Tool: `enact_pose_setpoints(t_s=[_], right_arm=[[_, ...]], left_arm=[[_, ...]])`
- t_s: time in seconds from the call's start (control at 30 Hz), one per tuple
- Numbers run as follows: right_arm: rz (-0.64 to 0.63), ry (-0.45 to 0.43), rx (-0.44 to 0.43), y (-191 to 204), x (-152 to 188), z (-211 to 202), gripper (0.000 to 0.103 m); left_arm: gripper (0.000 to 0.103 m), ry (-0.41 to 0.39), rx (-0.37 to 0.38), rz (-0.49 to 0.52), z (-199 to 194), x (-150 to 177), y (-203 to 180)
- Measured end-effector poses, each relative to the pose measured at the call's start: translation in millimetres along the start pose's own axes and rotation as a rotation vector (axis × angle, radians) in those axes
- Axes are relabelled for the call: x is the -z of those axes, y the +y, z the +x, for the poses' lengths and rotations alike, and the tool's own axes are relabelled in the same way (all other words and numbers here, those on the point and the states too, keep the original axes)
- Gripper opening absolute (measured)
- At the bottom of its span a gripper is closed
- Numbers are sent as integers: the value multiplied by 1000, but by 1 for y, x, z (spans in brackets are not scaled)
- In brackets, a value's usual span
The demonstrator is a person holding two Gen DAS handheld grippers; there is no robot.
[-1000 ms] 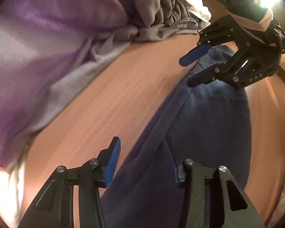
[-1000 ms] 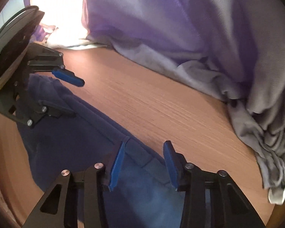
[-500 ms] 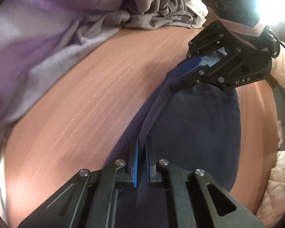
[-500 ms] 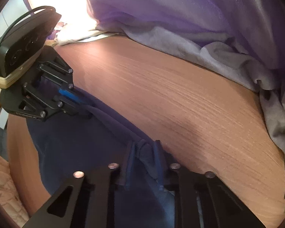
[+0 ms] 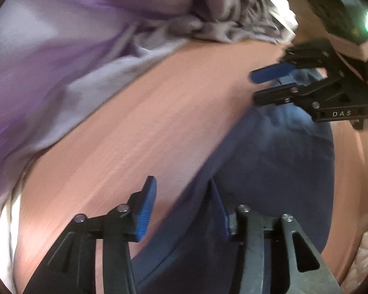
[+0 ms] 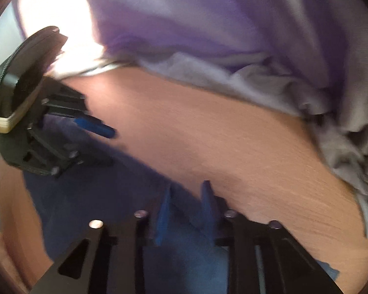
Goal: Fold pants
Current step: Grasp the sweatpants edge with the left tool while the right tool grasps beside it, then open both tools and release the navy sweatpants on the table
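Dark blue pants (image 5: 277, 161) lie folded on a wooden table (image 5: 159, 127); they also show in the right wrist view (image 6: 90, 196). My left gripper (image 5: 184, 208) is open, its fingers apart over the pants' long folded edge. My right gripper (image 6: 186, 210) is open over the same edge at the other end, and it shows from outside in the left wrist view (image 5: 265, 85). The left gripper shows from outside in the right wrist view (image 6: 95, 144). Neither holds cloth. Both views are blurred.
A pile of purple and grey clothes (image 5: 85, 49) lies along the far side of the table, seen in the right wrist view too (image 6: 257, 61). A pale quilted fabric (image 5: 365, 252) lies past the table's right edge.
Half a second ago both grippers were shut on the pants' folded edge. Now both have opened and let the edge go, and the pants rest on the table.
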State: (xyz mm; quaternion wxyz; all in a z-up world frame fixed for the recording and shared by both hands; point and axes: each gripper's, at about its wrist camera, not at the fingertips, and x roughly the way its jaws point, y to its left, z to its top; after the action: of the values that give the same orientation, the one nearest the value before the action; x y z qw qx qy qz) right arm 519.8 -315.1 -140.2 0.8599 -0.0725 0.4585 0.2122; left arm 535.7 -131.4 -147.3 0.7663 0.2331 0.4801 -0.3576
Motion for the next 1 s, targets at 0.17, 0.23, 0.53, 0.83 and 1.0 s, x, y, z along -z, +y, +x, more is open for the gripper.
enact_pose_setpoints(t_s=[0.17, 0.23, 0.53, 0.83, 1.0], right_arm=[[75, -44, 144, 2, 3, -24, 32], [102, -53, 193, 4, 7, -35, 32], [272, -236, 287, 28, 35, -93, 49], [569, -346, 409, -5, 105, -137, 58], [767, -334, 441, -38, 153, -134, 58]], left_arm=[[52, -87, -159, -59, -37, 14, 5], [53, -103, -233, -89, -49, 25, 3], [58, -238, -358, -269, -92, 64, -44], [61, -329, -313, -340, -87, 50, -106], [61, -276, -312, -252, -57, 41, -131]])
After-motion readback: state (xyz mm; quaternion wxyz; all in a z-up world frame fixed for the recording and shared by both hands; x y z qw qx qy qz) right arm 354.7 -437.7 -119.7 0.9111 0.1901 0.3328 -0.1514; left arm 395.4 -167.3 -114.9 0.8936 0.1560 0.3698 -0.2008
